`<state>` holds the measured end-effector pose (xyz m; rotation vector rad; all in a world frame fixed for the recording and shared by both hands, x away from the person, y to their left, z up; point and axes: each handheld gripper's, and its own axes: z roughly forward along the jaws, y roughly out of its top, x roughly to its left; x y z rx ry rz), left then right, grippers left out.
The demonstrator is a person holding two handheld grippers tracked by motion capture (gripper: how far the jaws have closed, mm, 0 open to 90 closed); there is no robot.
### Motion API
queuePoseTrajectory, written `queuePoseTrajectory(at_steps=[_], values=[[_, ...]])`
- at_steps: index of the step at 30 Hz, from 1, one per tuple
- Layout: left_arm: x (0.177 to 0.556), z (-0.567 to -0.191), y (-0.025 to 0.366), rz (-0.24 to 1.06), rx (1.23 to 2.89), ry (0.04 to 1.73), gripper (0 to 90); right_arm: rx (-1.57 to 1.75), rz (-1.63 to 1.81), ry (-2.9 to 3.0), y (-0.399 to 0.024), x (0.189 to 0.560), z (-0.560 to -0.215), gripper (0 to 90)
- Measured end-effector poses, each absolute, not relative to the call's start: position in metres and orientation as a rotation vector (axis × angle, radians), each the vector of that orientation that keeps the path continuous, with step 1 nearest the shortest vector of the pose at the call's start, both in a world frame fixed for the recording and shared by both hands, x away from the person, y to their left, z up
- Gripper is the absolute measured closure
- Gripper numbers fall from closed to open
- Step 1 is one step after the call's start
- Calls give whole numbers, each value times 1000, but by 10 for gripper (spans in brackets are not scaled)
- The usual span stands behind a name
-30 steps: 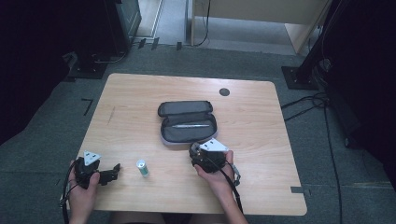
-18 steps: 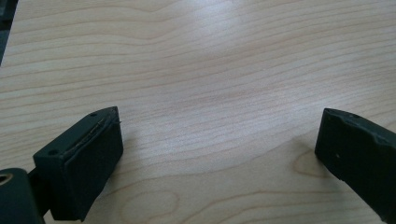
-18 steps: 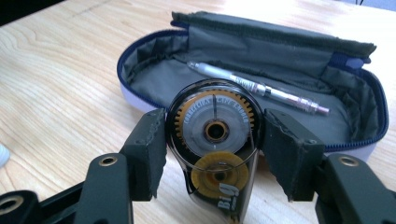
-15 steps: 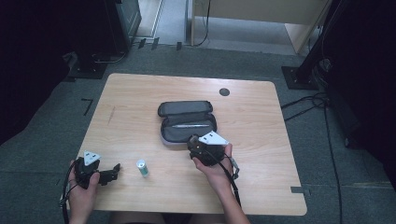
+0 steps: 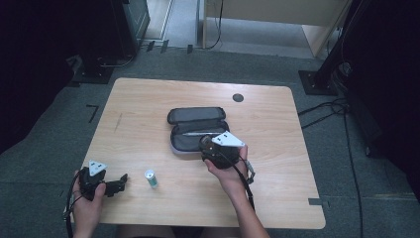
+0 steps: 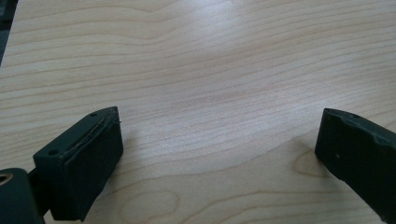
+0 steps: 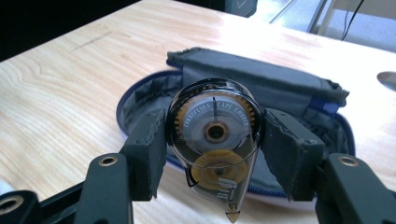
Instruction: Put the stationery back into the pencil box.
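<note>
My right gripper [image 7: 215,140] is shut on a clear correction tape dispenser [image 7: 214,140], its tip pointing down toward me. It hangs just in front of an open dark pencil case [image 7: 261,88]. In the high view the right gripper [image 5: 210,146] sits at the case's [image 5: 195,126] near right edge, and a pen lies inside the case. My left gripper [image 5: 119,182] rests at the table's near left, jaws wide apart over bare wood. Its fingers [image 6: 79,168] hold nothing. A small green-capped tube [image 5: 151,177] stands between the two hands.
The wooden table [image 5: 148,99] has a round dark grommet [image 5: 238,97] at its far right. Cables trail from both grippers off the near edge. Dark stands and cables ring the table on the grey floor.
My right gripper has risen a little with the correction tape and shifted toward the pencil case. The left hand has stayed put.
</note>
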<state>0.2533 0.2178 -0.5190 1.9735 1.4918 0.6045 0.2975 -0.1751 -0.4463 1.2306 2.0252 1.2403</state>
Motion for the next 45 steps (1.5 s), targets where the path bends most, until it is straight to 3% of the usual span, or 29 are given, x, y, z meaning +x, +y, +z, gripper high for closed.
queuePoseTrajectory(at_steps=[16,33,45], values=[[253,-519,218,602,1970,1492,13,1233,1253,1991,-171,331,-432,415],[253,-519,218,604,1974,1491,13,1238,1196,2034,-162,351,-466,415],[253,-519,218,603,1975,1490,13,1242,1204,2066,-158,355,-471,414]])
